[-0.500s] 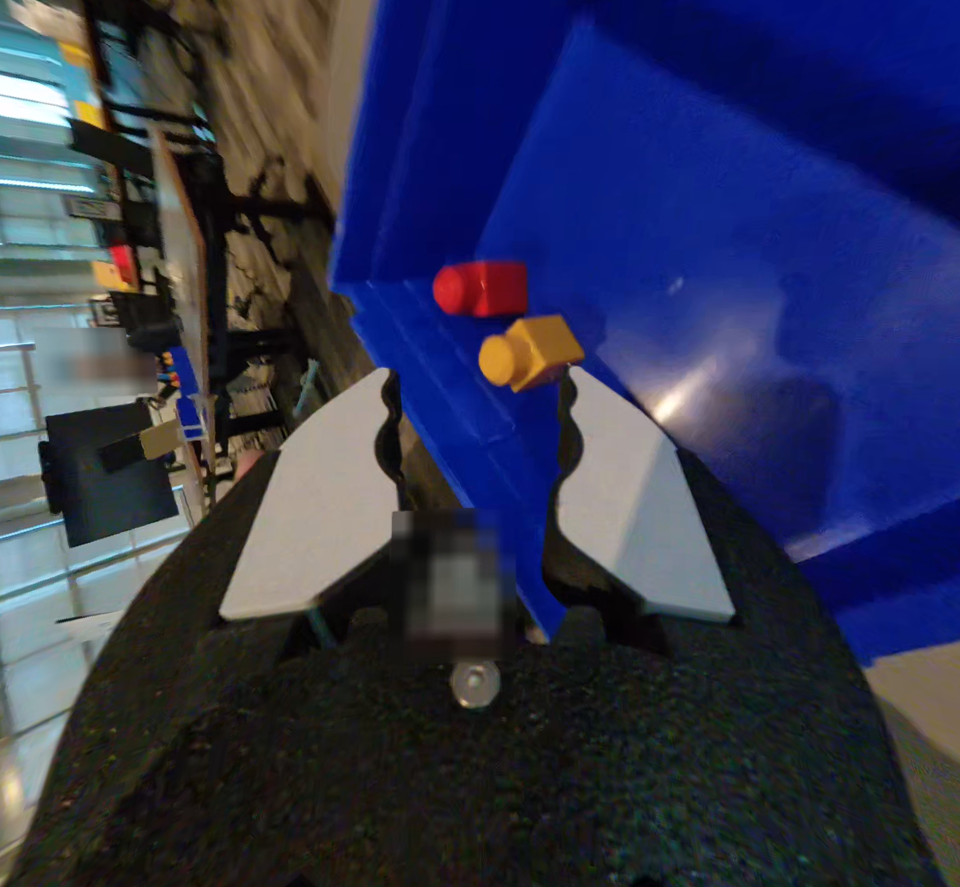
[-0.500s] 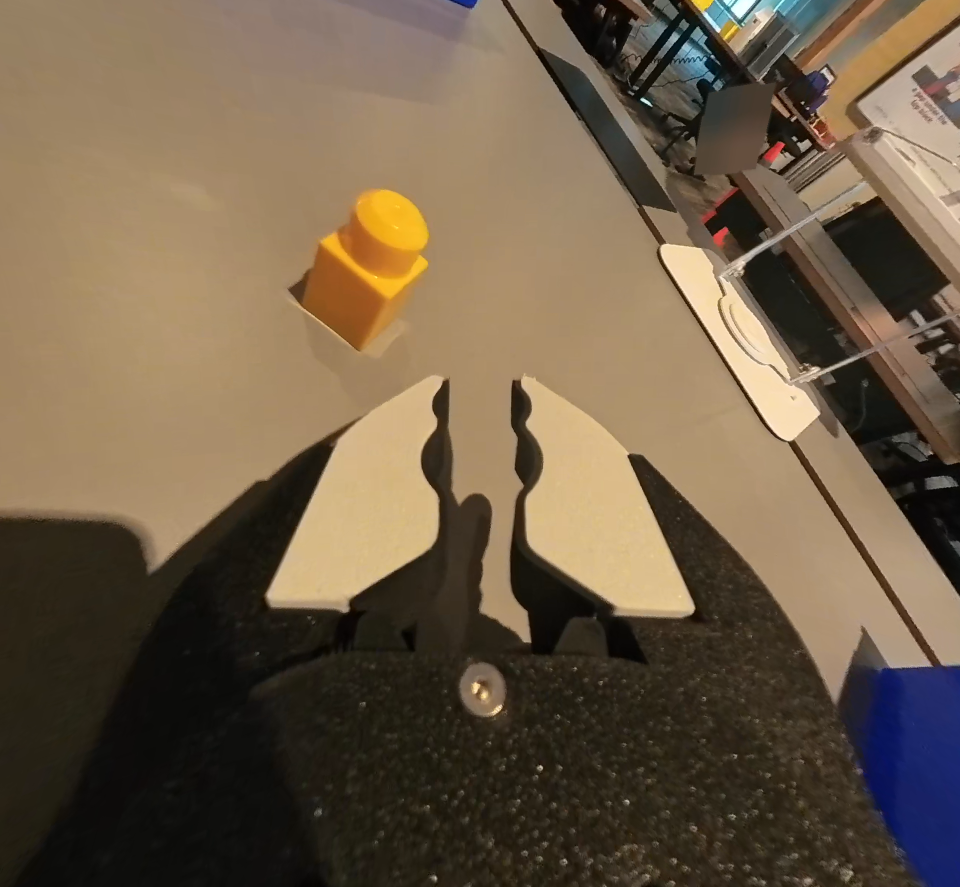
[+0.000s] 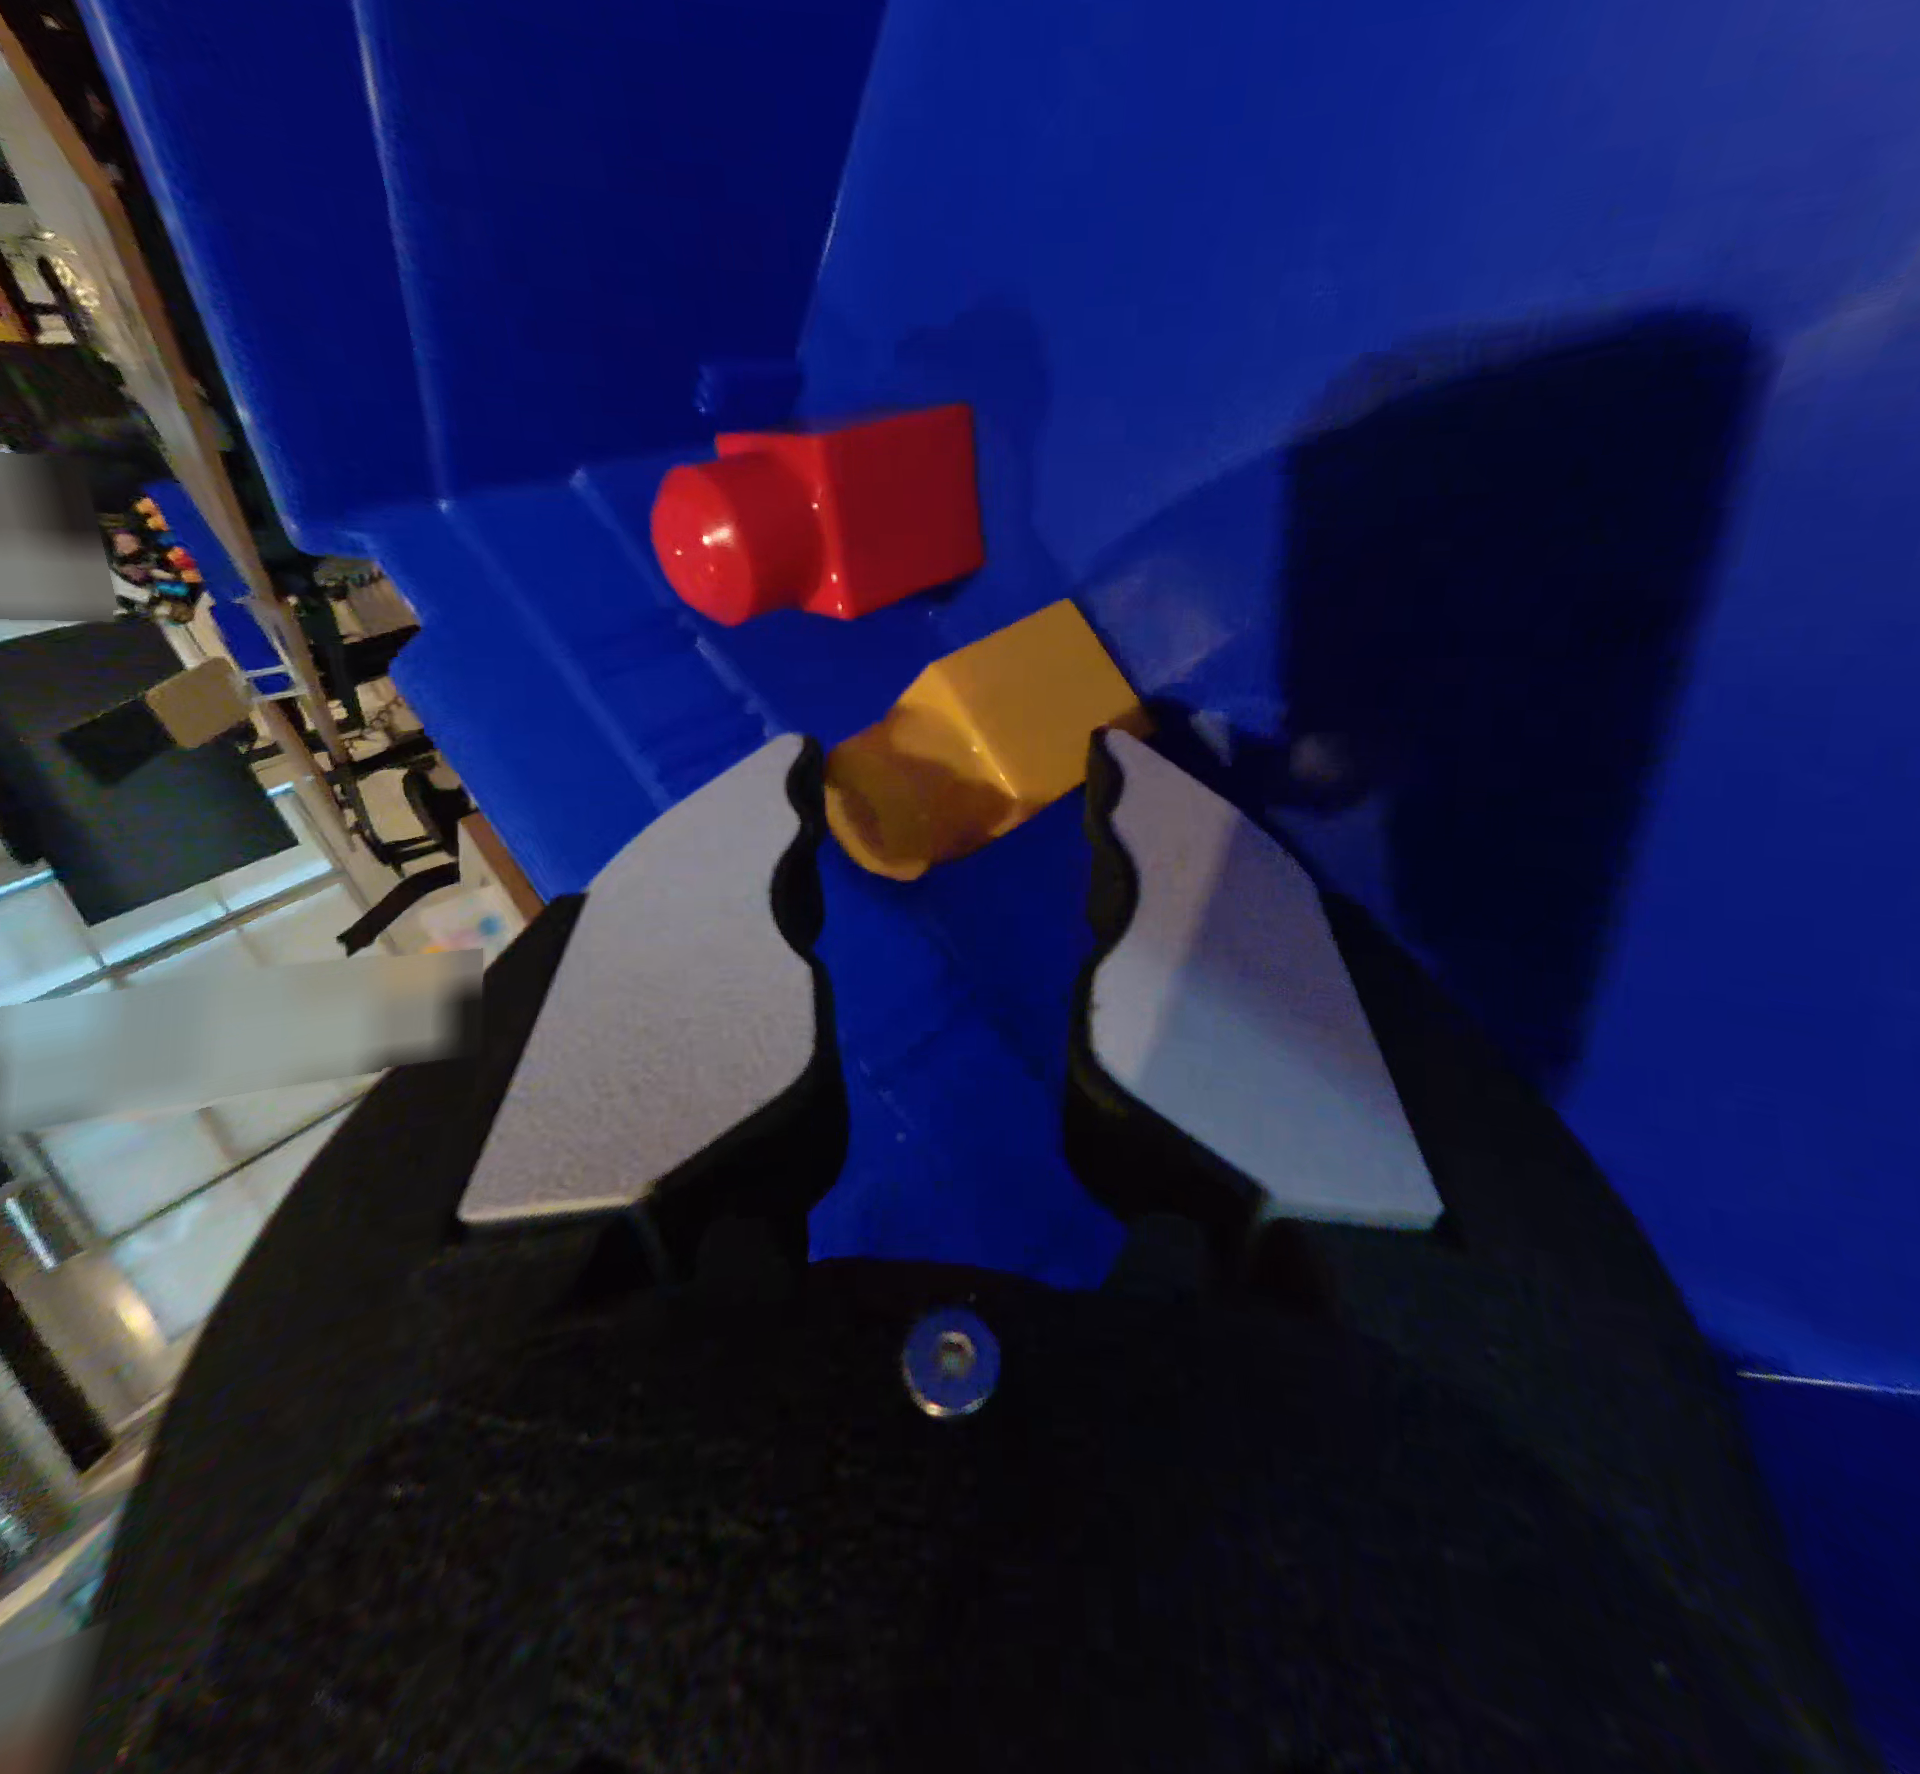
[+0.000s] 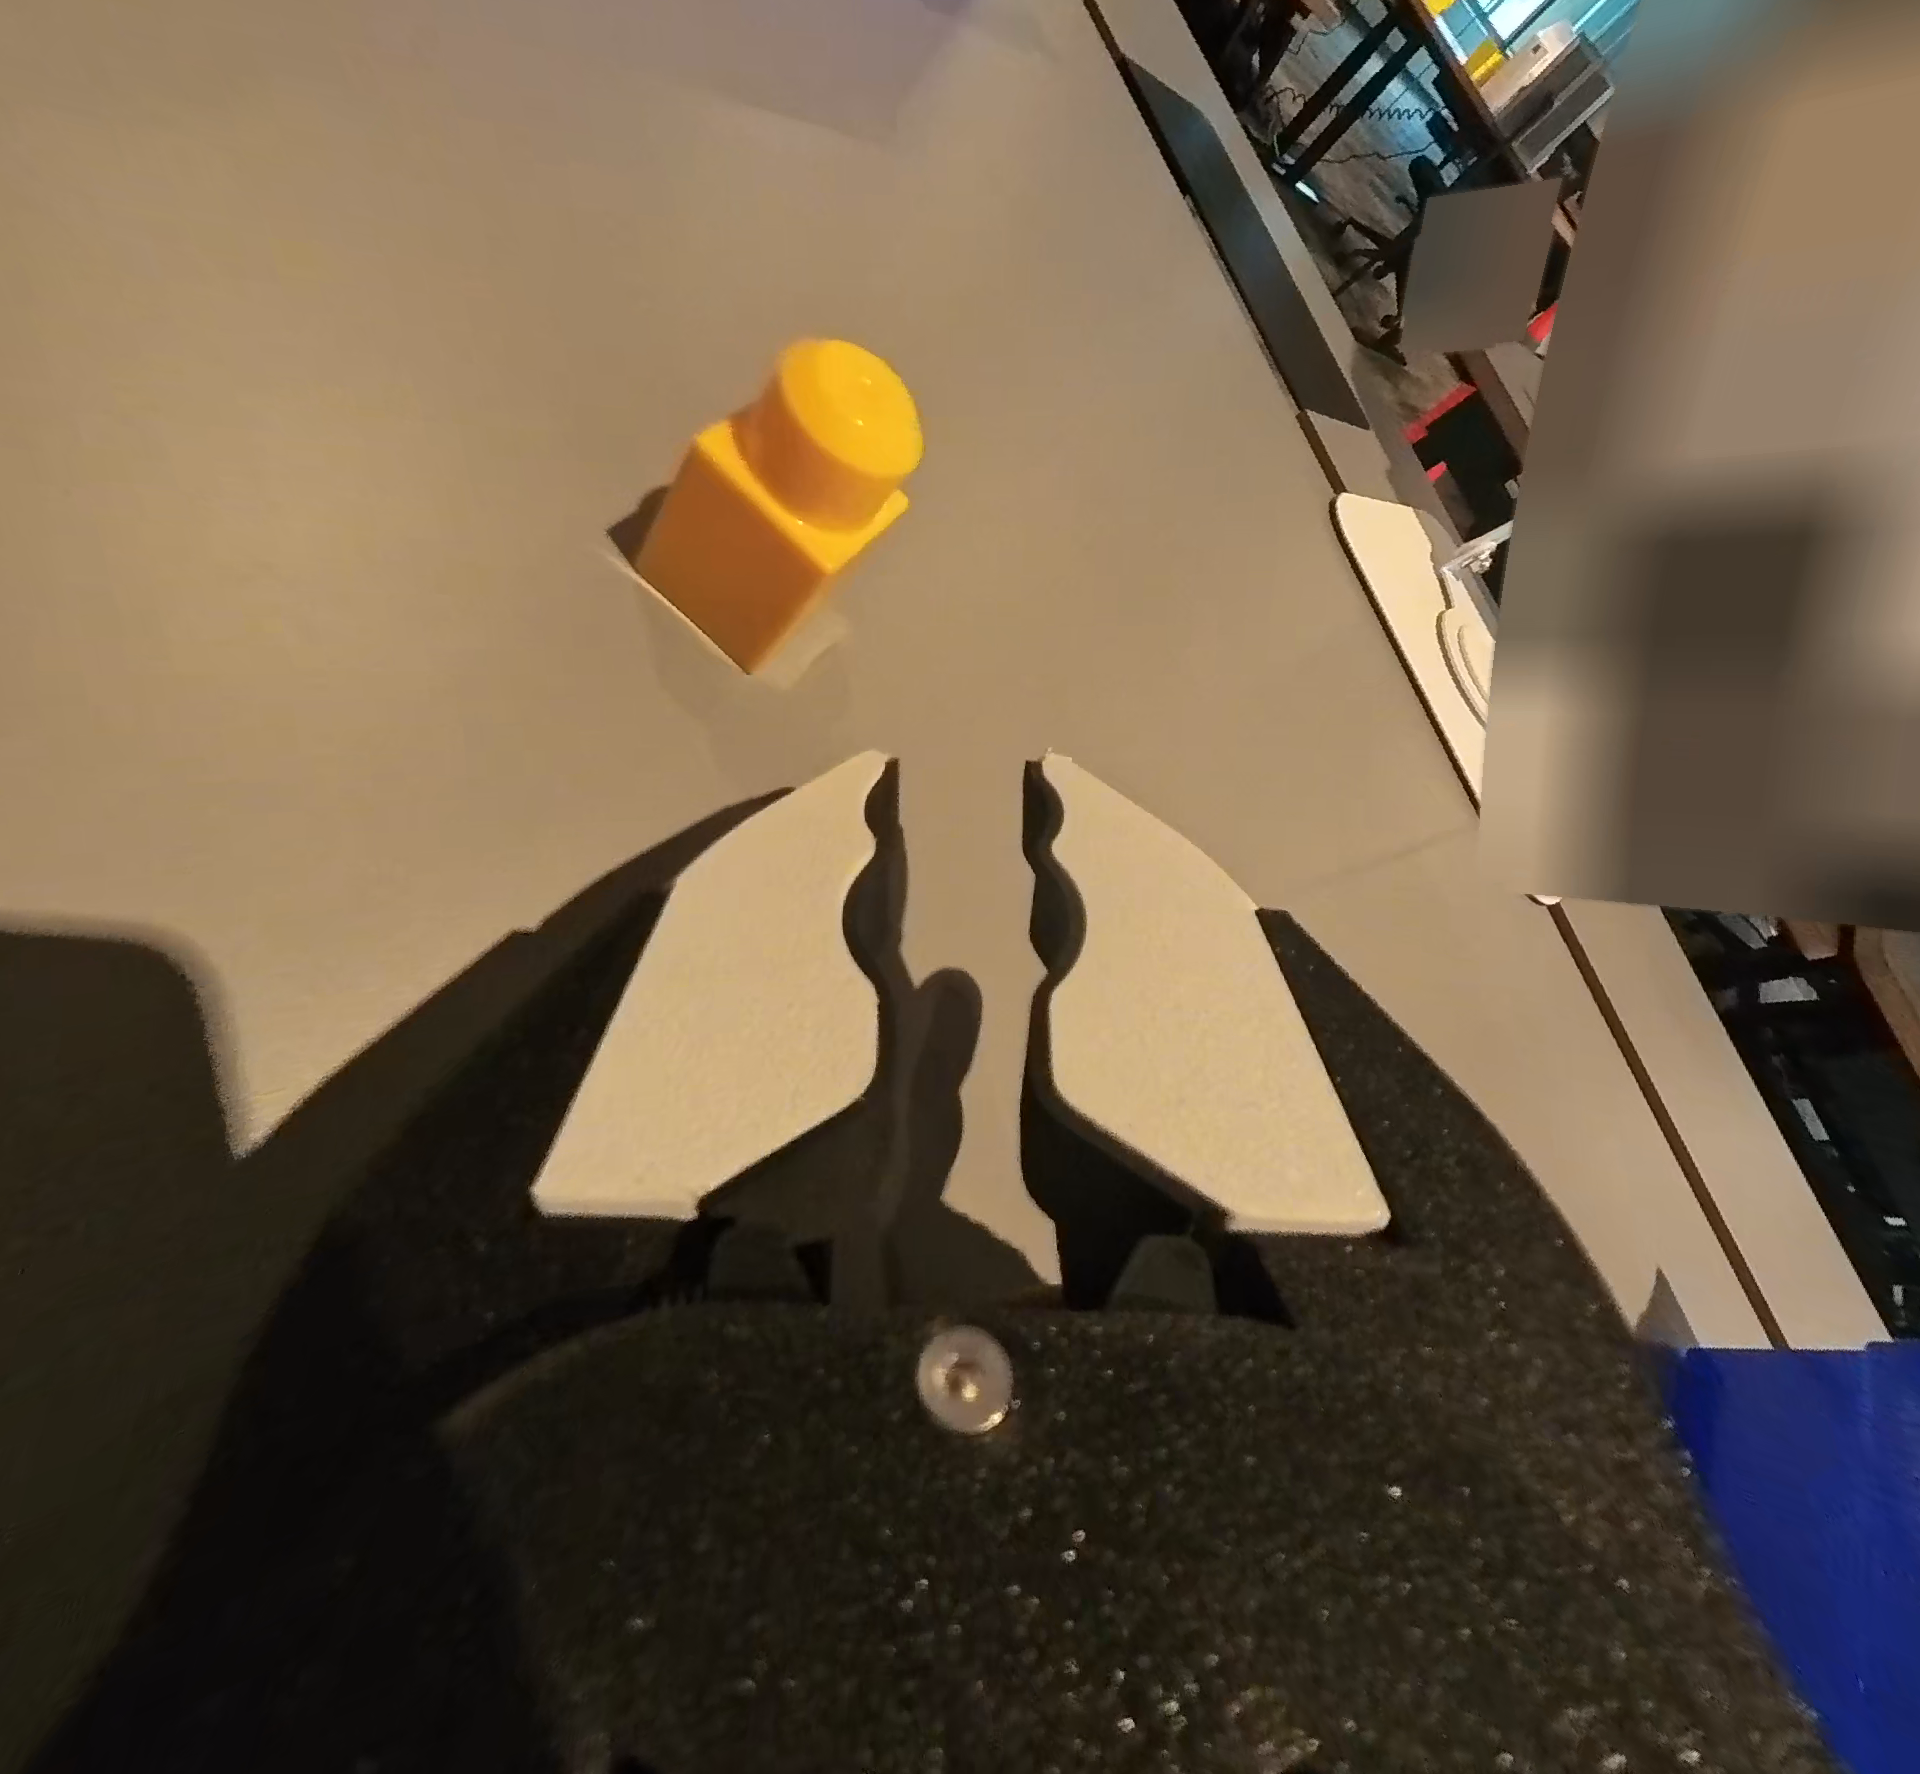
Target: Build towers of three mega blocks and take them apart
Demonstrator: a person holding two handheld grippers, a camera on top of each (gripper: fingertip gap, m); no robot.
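The blue bin (image 3: pixel 1351 218) fills the left wrist view and holds two loose blocks; the red block (image 3: pixel 831 519) lies on its side, and the yellow block in the bin (image 3: pixel 977 748) lies just beside it, between the tips of the left gripper (image 3: pixel 951 758), whose jaws stand spread and unclenched. A sound pick would likely square the jaws on the flat faces before clenching. On the grey table (image 4: pixel 312 270) a second yellow block (image 4: pixel 779 519) stands upright, stud up; the right gripper (image 4: pixel 961 763) hovers near it, parted narrowly, grasping nothing.

Grey table (image 4: pixel 364 290) with an upright yellow block (image 4: pixel 774 529) and a blue bin (image 4: pixel 1808 1516) on it.
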